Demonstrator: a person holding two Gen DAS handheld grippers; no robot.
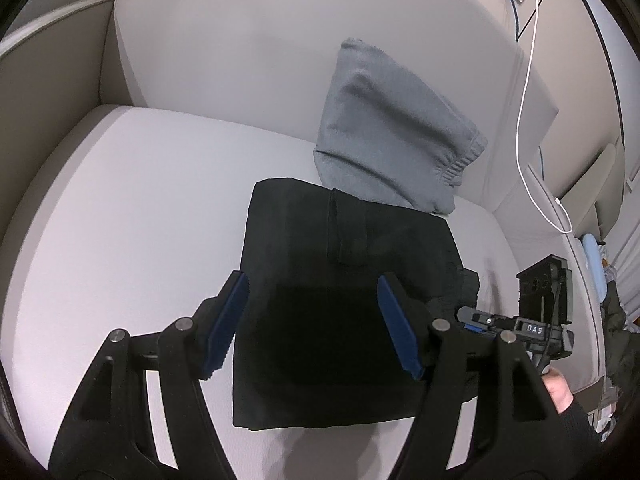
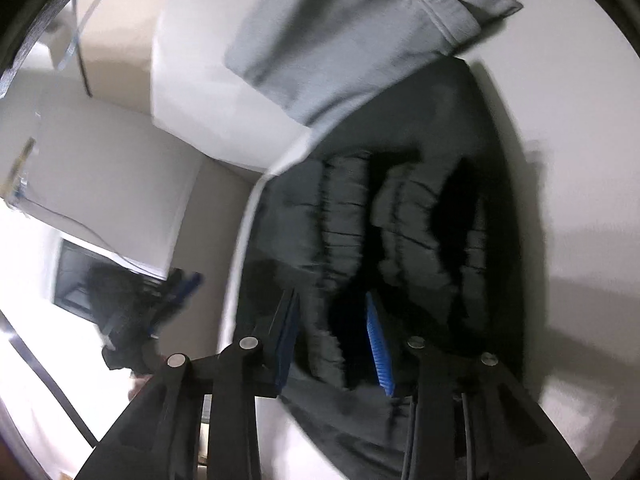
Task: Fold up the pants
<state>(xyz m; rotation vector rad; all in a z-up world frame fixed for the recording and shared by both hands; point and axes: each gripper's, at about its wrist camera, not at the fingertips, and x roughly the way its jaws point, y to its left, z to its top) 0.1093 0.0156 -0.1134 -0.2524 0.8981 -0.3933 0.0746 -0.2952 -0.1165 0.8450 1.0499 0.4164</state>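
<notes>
left gripper: jaws spread wide, blue pads well apart, nothing between them; hovers over the near half of the black pants, contact with the fabric not clear.
right gripper: jaws partly spread, blue pads on either side of a bunched ridge of black fabric at the waistband; whether they actually pinch it, cannot tell, view is motion-blurred.
right gripper, seen from left wrist view: low at the right edge of the pants, beside the gathered waistband; person's hand behind it.
black pants: folded into a compact rectangle, lying flat on the sofa seat cushion, centre-right; elastic waistband gathered at the right side.
grey sweatpants: folded, propped against the backrest, far of the black pants, lower edge just touching or overlapped by them.
sofa seat cushion: light grey, bears both garments.
backrest cushion: light grey, upright, far side.
white cable: trails down the sofa's right arm.
</notes>
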